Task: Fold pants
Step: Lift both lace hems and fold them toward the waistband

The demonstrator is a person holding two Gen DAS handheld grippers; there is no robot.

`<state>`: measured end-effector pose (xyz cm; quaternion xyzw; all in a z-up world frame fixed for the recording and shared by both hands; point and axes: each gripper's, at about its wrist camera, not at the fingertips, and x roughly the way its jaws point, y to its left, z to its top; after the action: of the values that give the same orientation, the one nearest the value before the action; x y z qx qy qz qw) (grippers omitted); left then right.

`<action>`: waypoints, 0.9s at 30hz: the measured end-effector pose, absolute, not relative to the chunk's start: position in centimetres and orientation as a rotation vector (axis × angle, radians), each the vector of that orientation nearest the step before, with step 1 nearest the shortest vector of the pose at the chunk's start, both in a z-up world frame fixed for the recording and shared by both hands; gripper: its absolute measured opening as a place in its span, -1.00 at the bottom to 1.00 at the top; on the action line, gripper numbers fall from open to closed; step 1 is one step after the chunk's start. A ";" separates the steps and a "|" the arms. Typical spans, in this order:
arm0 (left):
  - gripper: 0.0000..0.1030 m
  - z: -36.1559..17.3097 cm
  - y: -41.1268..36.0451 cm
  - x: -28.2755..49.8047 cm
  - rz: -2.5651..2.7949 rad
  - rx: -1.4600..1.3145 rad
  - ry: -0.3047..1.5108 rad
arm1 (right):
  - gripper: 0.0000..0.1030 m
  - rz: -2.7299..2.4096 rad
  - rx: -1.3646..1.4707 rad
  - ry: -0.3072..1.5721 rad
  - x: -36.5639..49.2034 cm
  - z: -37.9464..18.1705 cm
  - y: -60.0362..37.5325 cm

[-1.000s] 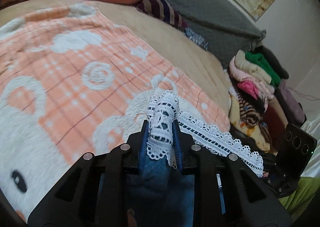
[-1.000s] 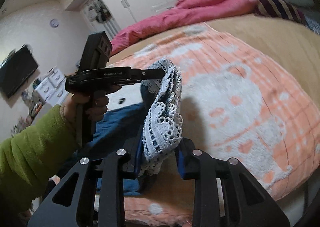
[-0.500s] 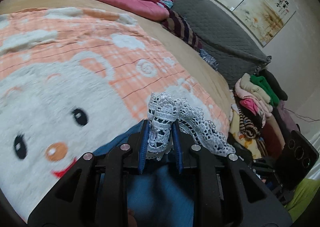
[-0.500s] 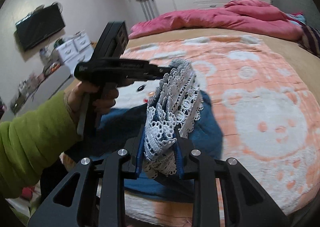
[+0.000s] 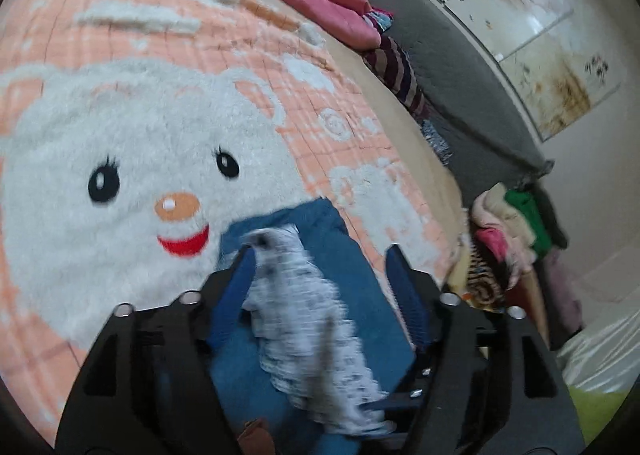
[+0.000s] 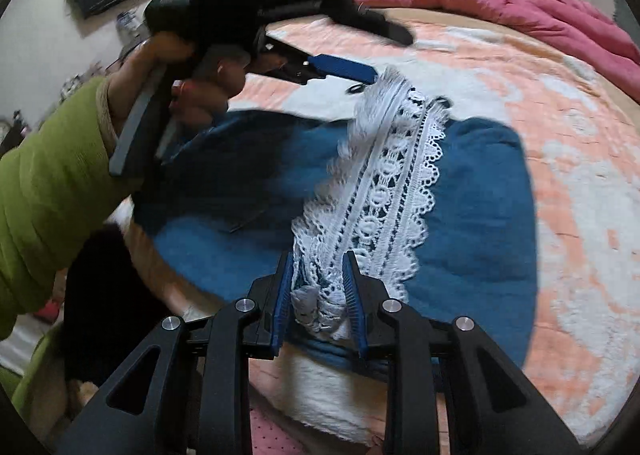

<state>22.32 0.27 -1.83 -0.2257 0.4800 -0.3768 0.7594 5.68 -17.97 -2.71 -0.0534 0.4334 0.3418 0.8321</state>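
Denim pants [image 6: 472, 191] lie on the bed, on the peach blanket [image 6: 580, 127] with its white bear face, low and centre in both views. Their white lace hem [image 6: 384, 191] has been brought over onto the blue cloth, so one fold looks made: in the right wrist view the lace runs from the bottom centre up toward the middle of the frame, flat across the denim.

Right gripper [image 6: 318, 295] at the bottom centre is clenched on one end of the lace, which bunches between its blue pads. Left gripper [image 5: 320, 283], at the bottom of its own view, has its fingers spread wide, with lace and denim lying loose between them and neither pad pressing on cloth; it appears to have released. In the right wrist view that same gripper sits in the upper left, one blue finger [image 6: 340, 69] just beside the far end of the lace.

What is left, I judge: letting go on the right, smoothing, and probably one more fold to make the bundle compact.

Much is unclear. Lace in the left wrist view is motion-blurred. Waistband and full leg length are not visible, hidden under the folded layer and cut off by the gripper bodies, so how neatly the edges line up cannot be told.
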 end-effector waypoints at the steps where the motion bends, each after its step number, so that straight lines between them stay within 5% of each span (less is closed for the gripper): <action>1: 0.22 -2.1 0.2 22.2 -0.808 -0.486 1.060 | -0.53 0.739 -0.122 0.918 5.5 -2.9 -17.6; 7: 0.26 -3.9 -0.5 22.8 -0.662 -0.410 1.150 | -0.48 0.787 -0.146 0.922 4.8 -2.9 -17.0; 11: 0.33 -4.7 -0.6 24.0 -0.630 -0.439 1.178 | -0.11 0.736 -0.083 0.887 4.8 -1.3 -19.6; 14: 0.32 -5.3 -0.8 24.7 -0.607 -0.439 1.201 | -0.08 0.686 -0.097 0.848 4.5 -0.2 -21.0; 15: 0.18 -5.3 -1.0 24.8 -0.608 -0.437 1.200 | -0.08 0.681 -0.118 0.836 4.2 0.1 -21.0; 16: -0.21 -5.3 -1.1 24.7 -0.609 -0.433 1.198 | -0.08 0.688 -0.127 0.831 3.9 0.2 -20.9; 18: -0.49 -5.1 -1.5 24.6 -0.587 -0.405 1.197 | -0.07 0.715 -0.143 0.830 3.5 0.3 -20.1; 24: -0.67 -4.4 -1.1 24.3 -0.587 -0.398 1.179 | -0.07 0.716 -0.302 0.836 3.2 -1.7 -15.6; 27: -0.70 -3.6 -1.0 23.9 -0.597 -0.387 1.161 | -0.35 0.619 -0.407 0.874 3.9 -3.2 -14.5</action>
<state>23.94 -1.03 -3.55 -0.1789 0.5365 -0.2758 0.7772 3.91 -14.51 -3.19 -0.1927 0.4134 0.2928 0.8404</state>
